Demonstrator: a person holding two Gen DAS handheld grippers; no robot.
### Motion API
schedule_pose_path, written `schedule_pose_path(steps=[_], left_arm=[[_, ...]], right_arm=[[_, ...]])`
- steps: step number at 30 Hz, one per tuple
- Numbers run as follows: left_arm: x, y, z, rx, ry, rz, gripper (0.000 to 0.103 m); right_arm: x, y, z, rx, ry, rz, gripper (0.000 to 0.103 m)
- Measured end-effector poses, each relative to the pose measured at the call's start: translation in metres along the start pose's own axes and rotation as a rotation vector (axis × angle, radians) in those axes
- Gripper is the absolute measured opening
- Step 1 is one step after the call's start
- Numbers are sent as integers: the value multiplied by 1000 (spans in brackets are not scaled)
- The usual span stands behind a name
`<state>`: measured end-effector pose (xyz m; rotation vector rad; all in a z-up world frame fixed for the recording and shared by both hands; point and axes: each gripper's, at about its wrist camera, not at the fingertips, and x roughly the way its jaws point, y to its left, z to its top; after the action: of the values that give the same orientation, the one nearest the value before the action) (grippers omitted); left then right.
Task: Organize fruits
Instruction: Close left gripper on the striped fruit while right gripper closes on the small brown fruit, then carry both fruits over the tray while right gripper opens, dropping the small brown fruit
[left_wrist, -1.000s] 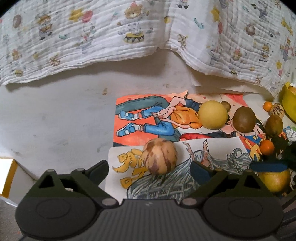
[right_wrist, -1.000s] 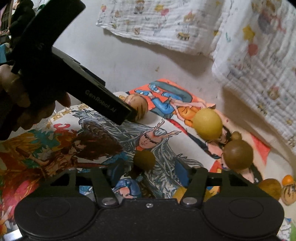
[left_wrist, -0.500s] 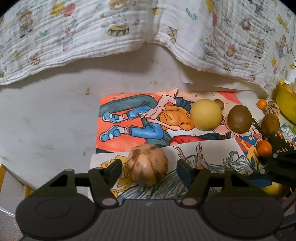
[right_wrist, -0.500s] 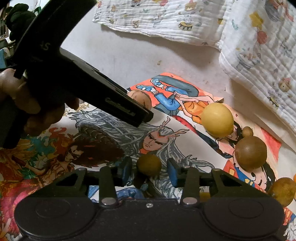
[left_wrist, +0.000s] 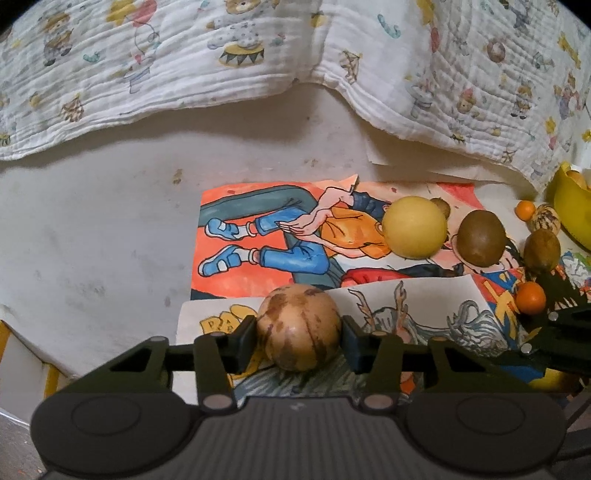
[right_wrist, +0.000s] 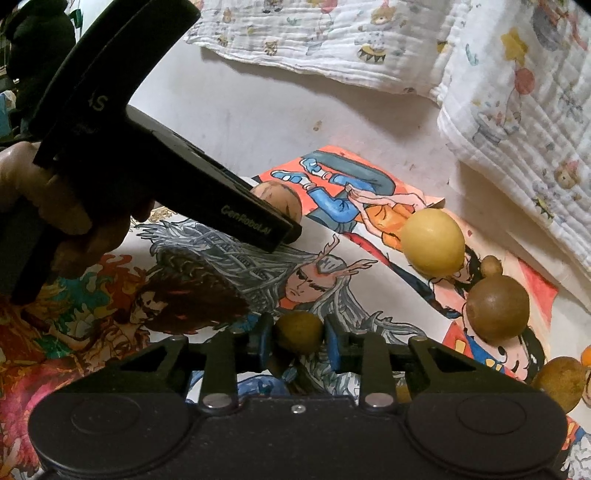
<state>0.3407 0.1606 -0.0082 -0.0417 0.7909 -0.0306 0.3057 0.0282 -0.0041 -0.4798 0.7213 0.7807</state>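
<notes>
Printed muslin cloth (left_wrist: 258, 66) along back; cartoon posters (left_wrist: 280, 229) overlapping on white tabletop (left_wrist: 92, 229)

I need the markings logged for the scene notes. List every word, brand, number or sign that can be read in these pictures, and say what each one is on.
"GenRobot.AI": on the side of the left hand-held gripper, right wrist view.
"4S": on that gripper's upper body, partly cut off; uncertain.
Yellow cartoon lettering on the white drawing, left wrist view: partly hidden behind the jaw, unreadable.
No other text can be read.
</notes>
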Motion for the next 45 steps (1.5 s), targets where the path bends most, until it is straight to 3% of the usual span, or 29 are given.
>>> schedule_pose_path(steps=[11,24,34,45], left_arm=[[-36,-10,-13,-30,-31,-10,51],[-115,-55,-55,-25,-81,-93,51],[-163,-96,-107,7,-60,-164,51],[-180,-122,-151,66,-6,-196,51]], right_arm=[[-30,7,-10,15,-48,19,31],[-115,18,-55,82,-89,10,31],[-167,38,-106,92,-59,25,31],[-186,45,-148,150,-8,29,32]])
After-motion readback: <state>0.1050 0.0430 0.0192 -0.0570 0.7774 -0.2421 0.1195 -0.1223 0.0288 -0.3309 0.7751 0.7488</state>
